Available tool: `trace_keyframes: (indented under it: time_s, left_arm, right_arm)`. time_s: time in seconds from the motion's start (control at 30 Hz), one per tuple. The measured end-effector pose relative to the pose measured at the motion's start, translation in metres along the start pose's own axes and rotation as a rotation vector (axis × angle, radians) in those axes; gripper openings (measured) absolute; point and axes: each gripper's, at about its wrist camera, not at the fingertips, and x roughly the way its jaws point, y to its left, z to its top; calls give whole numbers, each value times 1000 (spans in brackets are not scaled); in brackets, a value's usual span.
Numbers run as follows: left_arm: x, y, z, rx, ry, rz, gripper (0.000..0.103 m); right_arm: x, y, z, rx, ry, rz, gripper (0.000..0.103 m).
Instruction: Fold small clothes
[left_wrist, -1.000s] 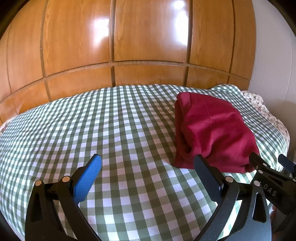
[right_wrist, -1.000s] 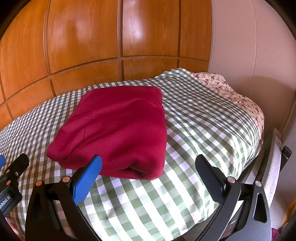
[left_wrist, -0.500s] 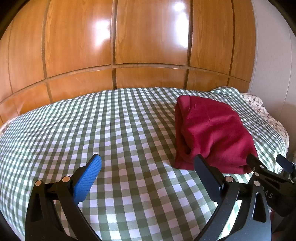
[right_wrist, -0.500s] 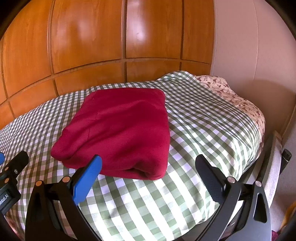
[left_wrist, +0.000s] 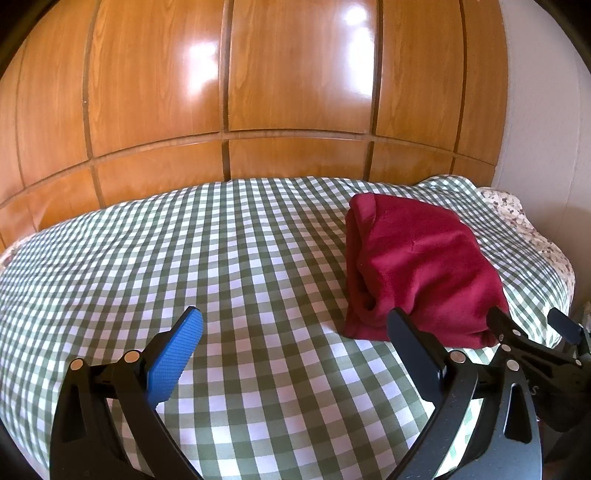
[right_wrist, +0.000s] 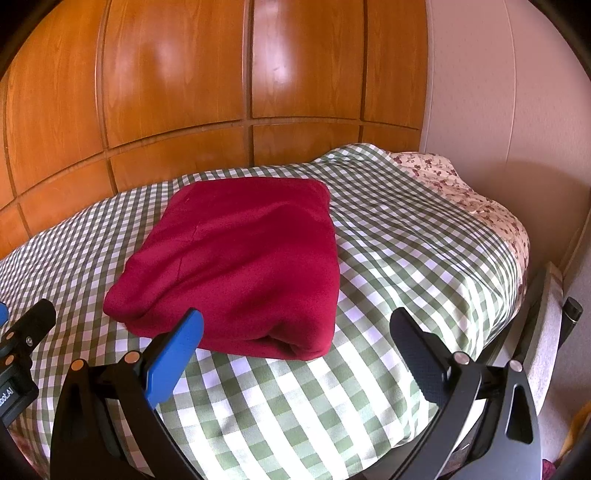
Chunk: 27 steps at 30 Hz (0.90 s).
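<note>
A dark red garment (left_wrist: 421, 266) (right_wrist: 240, 266) lies folded into a thick rectangle on the green-and-white checked bed cover (left_wrist: 184, 266) (right_wrist: 388, 258), toward the bed's right side. My left gripper (left_wrist: 295, 332) hovers open over bare cover, to the left of the garment and nearer the bed's front edge. My right gripper (right_wrist: 295, 332) is open too, held just in front of the garment's near folded edge without touching it. Nothing sits between either pair of fingers. The right gripper's black tips (left_wrist: 532, 332) show at the lower right of the left wrist view.
Glossy wooden wardrobe panels (left_wrist: 295, 92) rise directly behind the bed. A pale wall (right_wrist: 498, 92) stands on the right. A floral sheet (right_wrist: 461, 192) shows at the bed's right corner. The mattress edge (right_wrist: 517, 317) drops off at right.
Both grippers have drawn back and tilted up slightly, so the bed and garment sit lower and a little farther in both views. The garment has not moved. Both stayed open.
</note>
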Motion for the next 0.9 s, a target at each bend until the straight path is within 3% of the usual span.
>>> trace_keyframes:
  time_s: [0.57,0.9]
  left_arm:
    - [2,-2,0,4,2,-2,99]
    - [17,6,-5,-40,66,13,99]
  right_arm:
    - [1,1,-3,3,10,1,101]
    - [5,-3,0,11,11,12,101]
